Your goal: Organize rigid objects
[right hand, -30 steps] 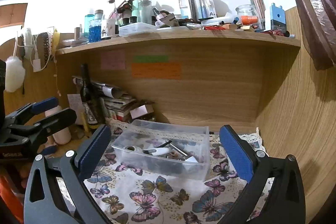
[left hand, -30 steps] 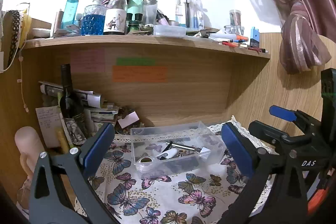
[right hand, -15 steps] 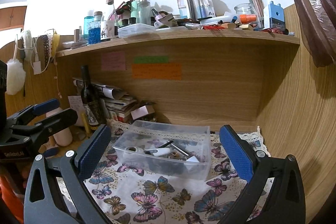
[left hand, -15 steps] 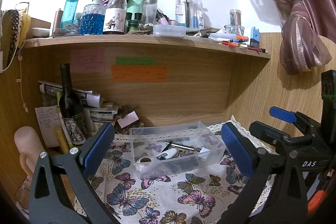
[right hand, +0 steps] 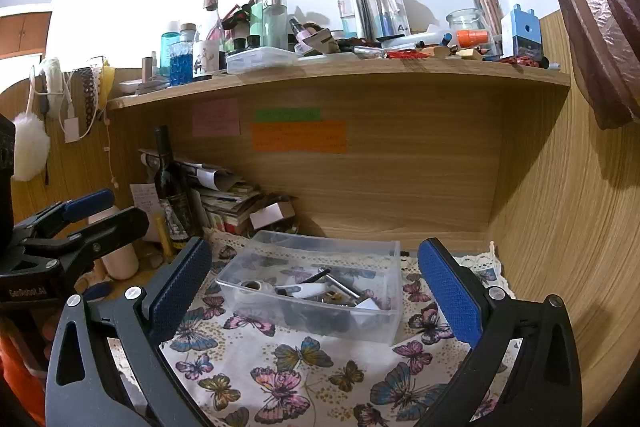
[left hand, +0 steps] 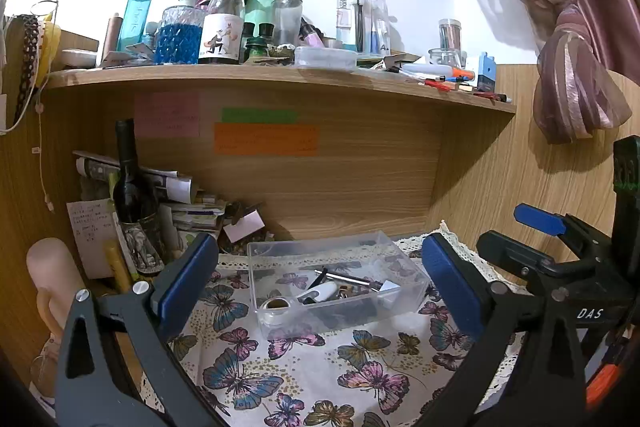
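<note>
While both tongs hover above butterfly-print cloth point(left hand: 320, 367) on table, clear plastic bin point(left hand: 336, 283) sits between their blue pads, toward far edge below wooden shelf point(left hand: 280, 77). Left tongs point(left hand: 320, 291): spread wide, nothing held. Right tongs point(right hand: 316, 291): spread wide, nothing held. Bin contents: white pen-like item point(left hand: 320, 293), metal rod point(left hand: 348, 277), small tape roll point(left hand: 276, 305). Dark wine bottle point(left hand: 132, 195) upright at far left, beside paper stack point(left hand: 192, 211). Sticky notes point(left hand: 266, 143) on back panel.
</note>
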`<control>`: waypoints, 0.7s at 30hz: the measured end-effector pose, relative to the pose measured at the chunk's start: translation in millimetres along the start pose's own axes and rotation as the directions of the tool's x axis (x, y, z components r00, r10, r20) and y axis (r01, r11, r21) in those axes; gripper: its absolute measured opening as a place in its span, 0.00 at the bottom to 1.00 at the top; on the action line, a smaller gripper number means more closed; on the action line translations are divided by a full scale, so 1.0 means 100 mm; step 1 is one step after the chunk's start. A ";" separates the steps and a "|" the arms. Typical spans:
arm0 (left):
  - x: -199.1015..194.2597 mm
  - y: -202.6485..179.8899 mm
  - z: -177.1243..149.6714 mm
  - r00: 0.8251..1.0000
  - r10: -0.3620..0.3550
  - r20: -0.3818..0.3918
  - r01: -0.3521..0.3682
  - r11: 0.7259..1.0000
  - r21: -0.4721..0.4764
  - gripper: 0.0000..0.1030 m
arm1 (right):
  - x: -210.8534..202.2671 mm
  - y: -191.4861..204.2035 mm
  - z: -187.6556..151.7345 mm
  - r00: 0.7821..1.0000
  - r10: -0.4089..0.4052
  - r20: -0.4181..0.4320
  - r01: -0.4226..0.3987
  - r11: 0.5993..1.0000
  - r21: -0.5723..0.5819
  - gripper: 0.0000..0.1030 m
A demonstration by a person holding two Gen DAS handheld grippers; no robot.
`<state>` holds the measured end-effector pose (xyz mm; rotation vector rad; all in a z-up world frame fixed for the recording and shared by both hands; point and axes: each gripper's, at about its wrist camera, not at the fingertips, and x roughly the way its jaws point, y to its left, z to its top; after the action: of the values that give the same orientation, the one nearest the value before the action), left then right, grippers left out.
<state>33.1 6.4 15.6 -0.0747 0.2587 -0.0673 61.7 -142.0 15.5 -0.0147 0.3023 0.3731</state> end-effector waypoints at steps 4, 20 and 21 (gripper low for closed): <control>0.00 0.00 0.00 1.000 -0.002 0.000 0.002 1.000 0.000 1.00 | 0.00 0.00 0.00 1.000 0.000 0.000 0.000 1.000 -0.001 1.00; 0.00 -0.01 0.00 1.000 -0.003 -0.004 0.003 1.000 -0.003 1.00 | 0.00 0.01 0.00 1.000 0.010 0.002 -0.010 1.000 -0.008 1.00; 0.00 -0.01 0.00 1.000 -0.001 -0.004 0.001 1.000 -0.003 1.00 | 0.00 0.01 0.00 1.000 0.008 0.003 -0.008 1.000 -0.008 1.00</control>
<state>32.6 5.1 15.4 -0.0781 0.2626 -0.0680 61.0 -140.8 16.0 -0.0207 0.2983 0.3827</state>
